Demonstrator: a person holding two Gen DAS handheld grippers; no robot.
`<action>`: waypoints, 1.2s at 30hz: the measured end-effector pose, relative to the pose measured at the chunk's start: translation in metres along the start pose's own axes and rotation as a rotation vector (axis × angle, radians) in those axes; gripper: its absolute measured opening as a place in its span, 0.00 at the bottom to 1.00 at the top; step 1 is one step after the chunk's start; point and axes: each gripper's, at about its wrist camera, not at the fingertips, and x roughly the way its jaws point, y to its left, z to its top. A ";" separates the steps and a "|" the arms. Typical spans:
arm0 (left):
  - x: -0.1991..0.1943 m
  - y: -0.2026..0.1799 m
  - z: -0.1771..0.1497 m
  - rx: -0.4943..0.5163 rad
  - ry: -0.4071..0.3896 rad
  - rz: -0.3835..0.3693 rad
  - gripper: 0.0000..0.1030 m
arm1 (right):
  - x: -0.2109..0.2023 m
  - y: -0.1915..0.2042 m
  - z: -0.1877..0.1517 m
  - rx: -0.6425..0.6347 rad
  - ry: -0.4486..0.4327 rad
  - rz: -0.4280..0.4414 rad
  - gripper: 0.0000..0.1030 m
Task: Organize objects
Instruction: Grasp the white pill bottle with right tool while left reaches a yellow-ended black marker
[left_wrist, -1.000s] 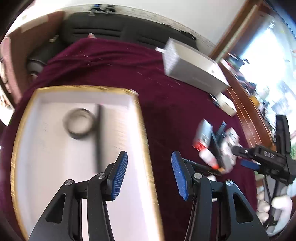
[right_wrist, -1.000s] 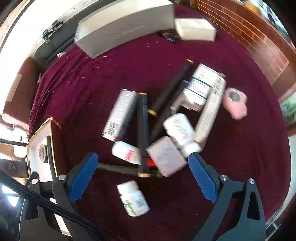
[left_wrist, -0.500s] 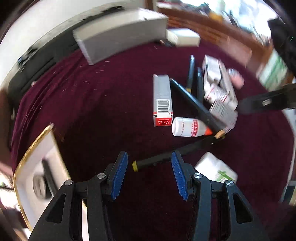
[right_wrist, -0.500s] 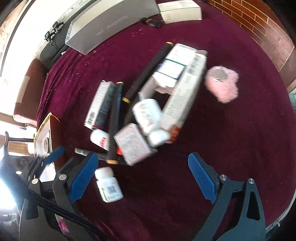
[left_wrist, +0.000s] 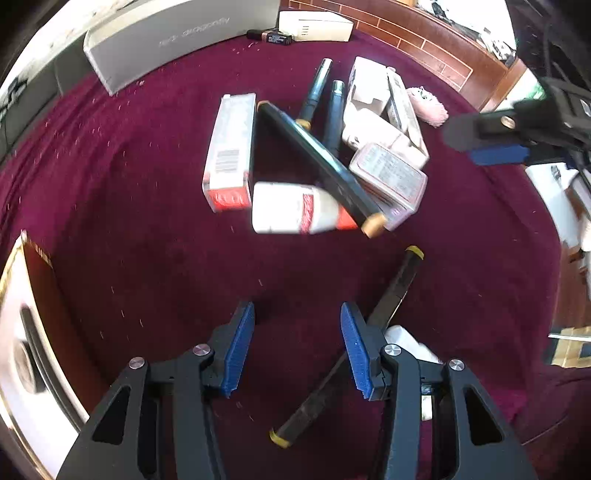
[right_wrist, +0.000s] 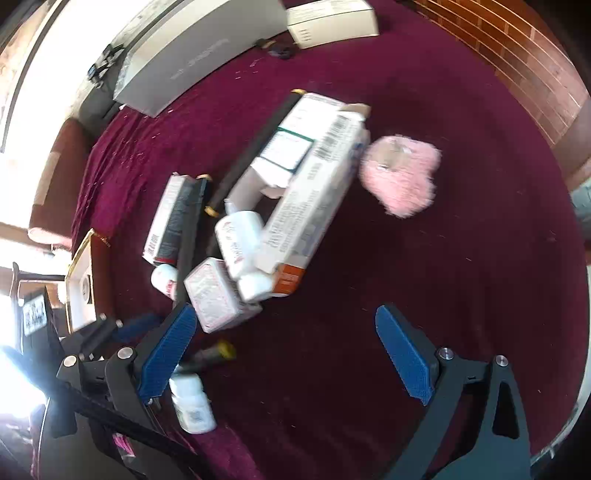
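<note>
A pile of boxes, bottles and pens lies on the maroon cloth. It includes a red-and-white box (left_wrist: 231, 147), a white bottle with a red cap (left_wrist: 291, 208), a long black tube (left_wrist: 321, 162) and a pink patterned tin (left_wrist: 388, 177). My left gripper (left_wrist: 297, 347) is open over a black pen with yellow ends (left_wrist: 400, 280), which runs slantwise under its right finger, untouched by the pads. My right gripper (right_wrist: 286, 354) stands wide open just below the tin (right_wrist: 218, 299), holding nothing. A white bottle with a green label (right_wrist: 192, 402) lies by its left finger.
A gold-rimmed white tray (left_wrist: 14, 332) with dark items in it sits at the left. A long grey box (left_wrist: 177, 33) and a small white box (left_wrist: 314, 26) lie at the far edge. A pink fluffy thing (right_wrist: 400, 170) rests right of the pile.
My left gripper has swung right from over the tray to the pen near the pile, rolling as it went. My right gripper has drifted closer to the pile. Both stayed open.
</note>
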 end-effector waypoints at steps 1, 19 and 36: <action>-0.002 0.002 -0.004 -0.033 0.000 -0.001 0.40 | 0.003 0.006 0.001 -0.018 0.004 0.009 0.96; -0.081 0.057 -0.079 -0.616 -0.154 0.092 0.40 | 0.019 0.048 -0.008 -0.178 0.040 0.098 0.96; -0.110 0.083 -0.097 -0.749 -0.333 -0.025 0.41 | 0.041 0.121 -0.090 -0.587 0.164 -0.025 0.92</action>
